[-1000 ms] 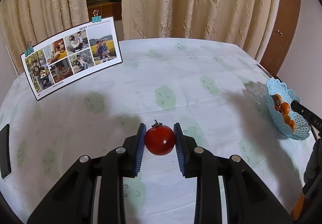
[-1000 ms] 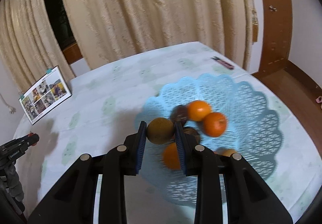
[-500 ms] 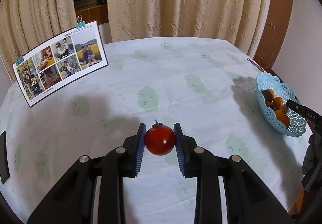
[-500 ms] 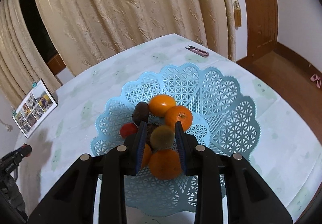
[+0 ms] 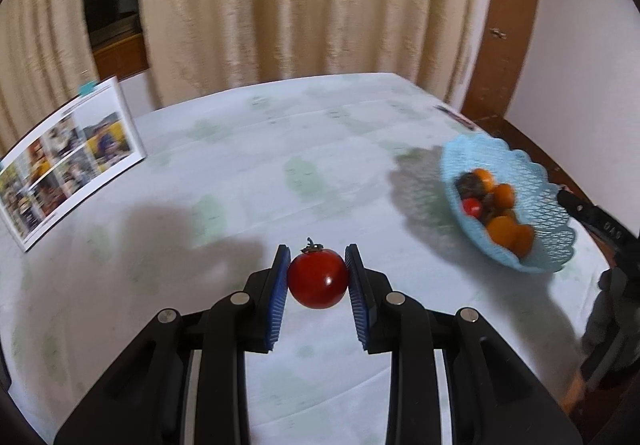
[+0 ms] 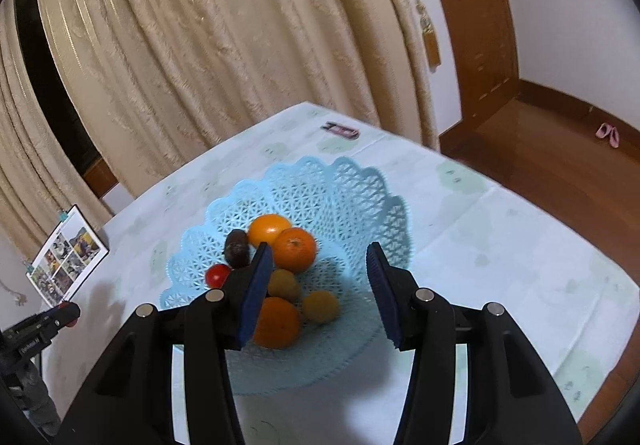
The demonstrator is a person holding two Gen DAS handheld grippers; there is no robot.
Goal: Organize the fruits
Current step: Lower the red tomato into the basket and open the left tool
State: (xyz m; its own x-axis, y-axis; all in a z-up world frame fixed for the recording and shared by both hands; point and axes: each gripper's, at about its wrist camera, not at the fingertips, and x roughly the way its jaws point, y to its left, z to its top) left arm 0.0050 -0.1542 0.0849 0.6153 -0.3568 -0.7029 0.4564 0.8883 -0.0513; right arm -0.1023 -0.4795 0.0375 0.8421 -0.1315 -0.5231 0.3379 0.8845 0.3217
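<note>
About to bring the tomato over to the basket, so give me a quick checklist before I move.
1. Left claw shut on the tomato: ok.
2. Tomato lifted off the tablecloth: cannot tell.
3. Right claw open and holding nothing: ok.
4. Right claw out of the way: not ok, it hangs over the basket.
5. Free spot in the basket: ok, bare mesh on the far side.
6. Path across the tablecloth to the basket: ok.

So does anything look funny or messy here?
Nothing spilled or broken. Only one tomato is outside the blue basket, held in the left gripper; the right gripper is open above the basket.
</note>
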